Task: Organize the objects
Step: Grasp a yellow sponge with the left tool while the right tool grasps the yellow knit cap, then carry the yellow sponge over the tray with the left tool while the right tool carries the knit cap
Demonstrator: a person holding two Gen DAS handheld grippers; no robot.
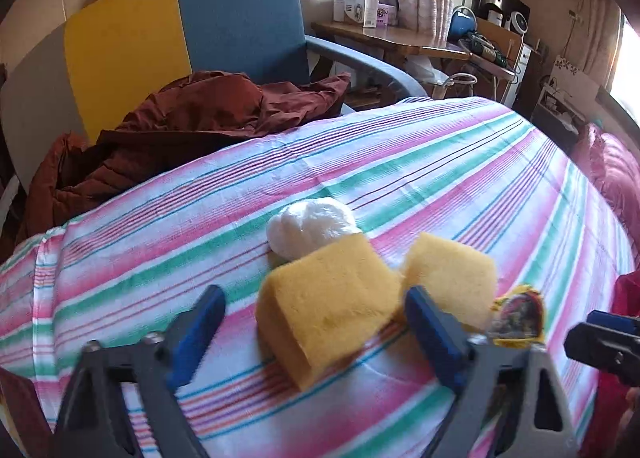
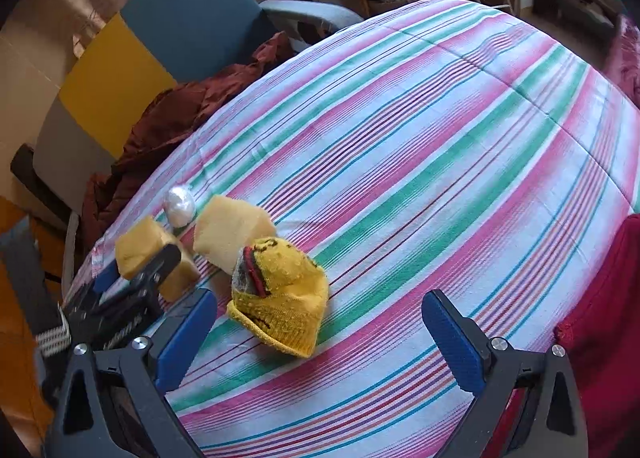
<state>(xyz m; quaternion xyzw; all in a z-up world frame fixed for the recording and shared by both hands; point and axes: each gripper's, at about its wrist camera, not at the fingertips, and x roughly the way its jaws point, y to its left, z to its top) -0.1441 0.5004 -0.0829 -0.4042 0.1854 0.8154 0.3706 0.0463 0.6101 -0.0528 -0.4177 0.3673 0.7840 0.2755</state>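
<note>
Left wrist view is showing the left gripper (image 1: 316,332) with its blue fingers (image 1: 198,332) standing apart around a yellow sponge block (image 1: 326,306), which is lying on the striped bedsheet (image 1: 440,161); the pads are not pressing on it. Just beside it a second sponge block (image 1: 450,282) is sitting, with a white wad (image 1: 308,227) touching the first block's far edge. Right wrist view is showing the right gripper (image 2: 320,342) hanging open and empty over the sheet, while a yellow knitted sock (image 2: 282,298) is lying just ahead of its fingers. Farther back, a rust-brown garment (image 1: 192,125) is lying heaped against a blue and yellow chair (image 1: 240,13).
</note>
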